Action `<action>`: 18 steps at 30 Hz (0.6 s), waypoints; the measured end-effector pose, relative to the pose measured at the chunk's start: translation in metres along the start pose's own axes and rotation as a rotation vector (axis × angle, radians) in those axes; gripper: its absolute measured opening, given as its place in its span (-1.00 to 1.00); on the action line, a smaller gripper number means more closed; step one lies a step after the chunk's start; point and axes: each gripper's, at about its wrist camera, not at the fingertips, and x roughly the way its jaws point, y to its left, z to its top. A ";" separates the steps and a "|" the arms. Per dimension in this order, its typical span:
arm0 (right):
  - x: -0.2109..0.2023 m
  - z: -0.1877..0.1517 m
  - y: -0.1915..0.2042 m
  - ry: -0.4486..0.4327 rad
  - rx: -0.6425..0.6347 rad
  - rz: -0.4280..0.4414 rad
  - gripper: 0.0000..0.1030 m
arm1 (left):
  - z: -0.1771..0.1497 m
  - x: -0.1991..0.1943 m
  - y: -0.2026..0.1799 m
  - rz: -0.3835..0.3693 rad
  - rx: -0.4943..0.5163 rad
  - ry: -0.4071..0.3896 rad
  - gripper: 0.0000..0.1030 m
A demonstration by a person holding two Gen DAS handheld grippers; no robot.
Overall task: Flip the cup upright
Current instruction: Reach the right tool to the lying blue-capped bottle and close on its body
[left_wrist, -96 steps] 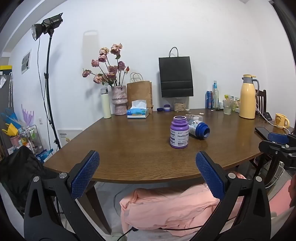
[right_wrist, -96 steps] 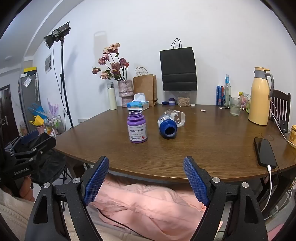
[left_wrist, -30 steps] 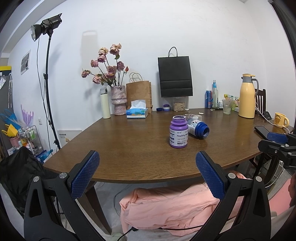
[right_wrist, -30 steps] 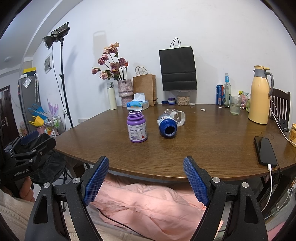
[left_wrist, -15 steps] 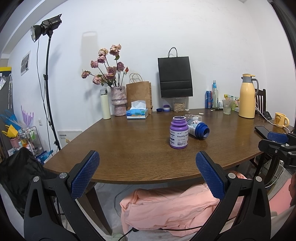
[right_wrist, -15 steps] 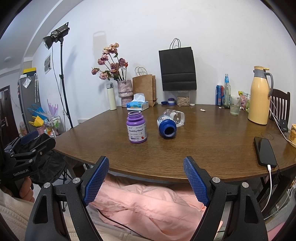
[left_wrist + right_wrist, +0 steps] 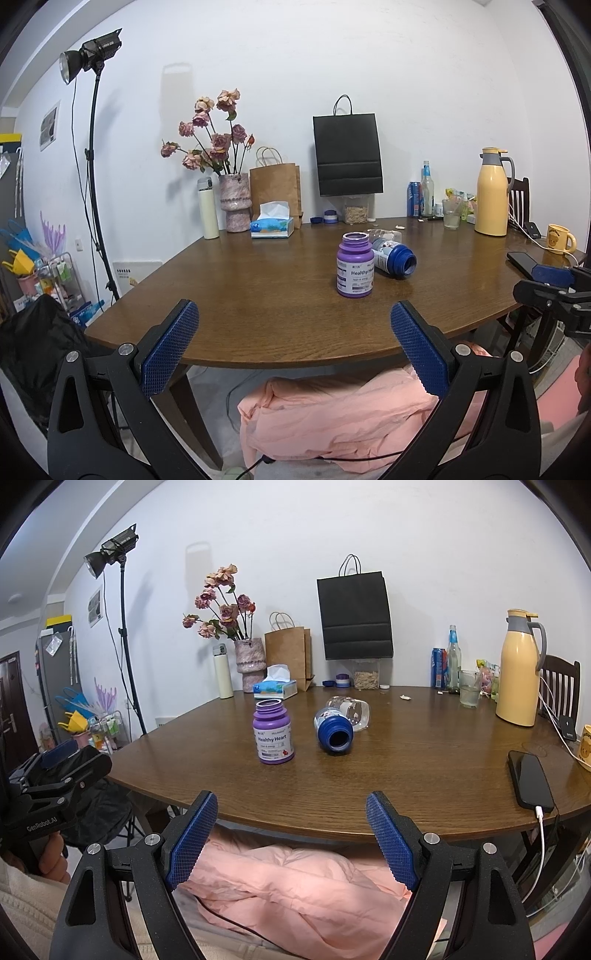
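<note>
A clear cup with a blue open neck (image 7: 338,725) lies on its side on the brown table (image 7: 406,775), its mouth facing me; it also shows in the left wrist view (image 7: 393,254). A purple open jar (image 7: 272,732) stands upright just left of it, and shows in the left wrist view (image 7: 354,270). My left gripper (image 7: 293,345) is open and empty, held before the table's near edge. My right gripper (image 7: 291,829) is open and empty, also short of the near edge.
At the table's back stand a flower vase (image 7: 251,664), tissue box (image 7: 275,688), paper bags (image 7: 354,614), bottles and a yellow jug (image 7: 519,672). A phone on a cable (image 7: 530,781) lies at the right edge. A pink cloth (image 7: 295,882) lies below the table.
</note>
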 end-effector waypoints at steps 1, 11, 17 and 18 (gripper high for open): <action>0.001 0.000 0.000 0.006 0.003 0.000 0.69 | 0.001 0.000 -0.001 0.004 0.001 -0.009 1.00; 0.045 0.023 -0.012 0.048 -0.038 -0.029 0.69 | 0.031 0.050 -0.003 -0.038 -0.010 -0.023 1.00; 0.105 0.053 -0.040 0.096 -0.029 -0.021 0.69 | 0.064 0.100 -0.022 -0.098 -0.033 -0.042 1.00; 0.115 0.058 -0.042 0.099 -0.029 -0.017 0.69 | 0.070 0.111 -0.026 -0.120 -0.034 -0.037 1.00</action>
